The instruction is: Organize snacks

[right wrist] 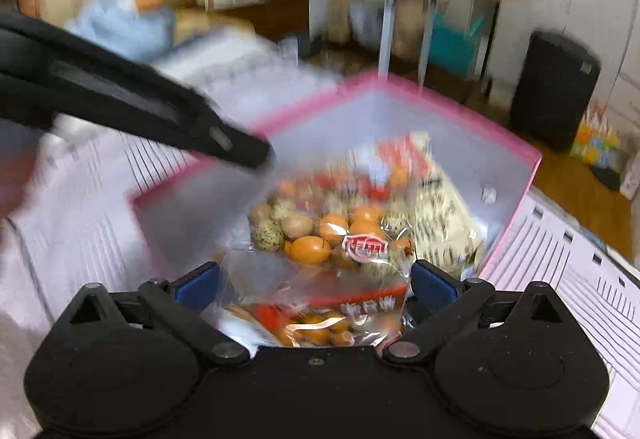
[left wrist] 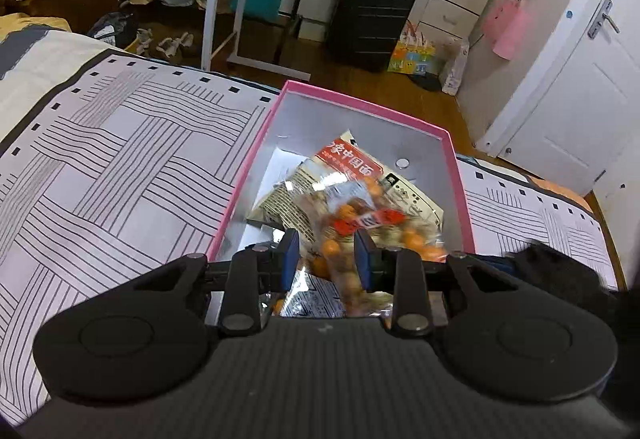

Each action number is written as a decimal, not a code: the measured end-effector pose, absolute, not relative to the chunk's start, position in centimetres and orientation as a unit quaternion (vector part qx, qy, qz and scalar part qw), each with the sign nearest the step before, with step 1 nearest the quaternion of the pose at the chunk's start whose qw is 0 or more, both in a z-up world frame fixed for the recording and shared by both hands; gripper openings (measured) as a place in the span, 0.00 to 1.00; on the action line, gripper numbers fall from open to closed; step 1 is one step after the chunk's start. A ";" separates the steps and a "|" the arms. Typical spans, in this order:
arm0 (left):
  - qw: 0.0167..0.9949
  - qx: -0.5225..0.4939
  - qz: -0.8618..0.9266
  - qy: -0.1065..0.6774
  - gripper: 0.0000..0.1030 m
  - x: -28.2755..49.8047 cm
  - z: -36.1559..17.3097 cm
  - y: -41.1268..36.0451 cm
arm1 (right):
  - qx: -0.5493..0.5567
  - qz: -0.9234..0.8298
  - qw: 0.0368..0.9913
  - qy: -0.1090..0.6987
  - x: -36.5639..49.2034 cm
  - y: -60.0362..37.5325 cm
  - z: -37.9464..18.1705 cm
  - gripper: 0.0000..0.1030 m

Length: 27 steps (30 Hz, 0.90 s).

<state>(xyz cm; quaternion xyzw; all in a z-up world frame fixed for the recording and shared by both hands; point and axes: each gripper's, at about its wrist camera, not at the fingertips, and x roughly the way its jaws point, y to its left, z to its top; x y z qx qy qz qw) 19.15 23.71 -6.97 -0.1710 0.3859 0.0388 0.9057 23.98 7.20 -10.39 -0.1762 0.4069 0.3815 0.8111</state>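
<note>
Both jaws differed: our left gripper (left wrist: 326, 255) was clenched on the clear snack bag (left wrist: 352, 227) of orange and speckled balls, blue pads pinching its near edge, while our right gripper (right wrist: 316, 279) stood released, its pads wide apart on either side of the same bag (right wrist: 332, 231) without pressing it. We held the bag over the pink box (left wrist: 256, 163), which sat on the striped bedsheet (left wrist: 120, 143). Under the bag, inside the box, lay a beige noodle packet (left wrist: 408, 195).

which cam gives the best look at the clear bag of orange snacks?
Right wrist: the clear snack bag fills the centre over the pink box, its contents distinct despite blur. Left wrist shows it partly hidden, pinched between the left gripper pads.
</note>
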 end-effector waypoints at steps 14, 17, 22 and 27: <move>0.917 -0.131 0.044 0.374 0.29 17.6 -5.5 21.3 | -0.135 0.339 0.875 0.318 17.2 -0.6 -6.3 0.97; 0.924 -0.111 0.041 0.364 0.30 16.8 -4.1 19.9 | -0.112 0.310 0.895 0.301 16.2 -2.5 -6.0 0.96; 0.938 -0.077 0.031 0.338 0.36 14.9 -1.1 17.2 | -0.106 0.266 0.923 0.257 15.2 -4.6 -4.3 0.96; 0.942 -0.040 0.031 0.333 0.44 12.4 0.5 14.6 | -0.062 0.266 0.925 0.263 14.4 -7.3 -1.4 0.96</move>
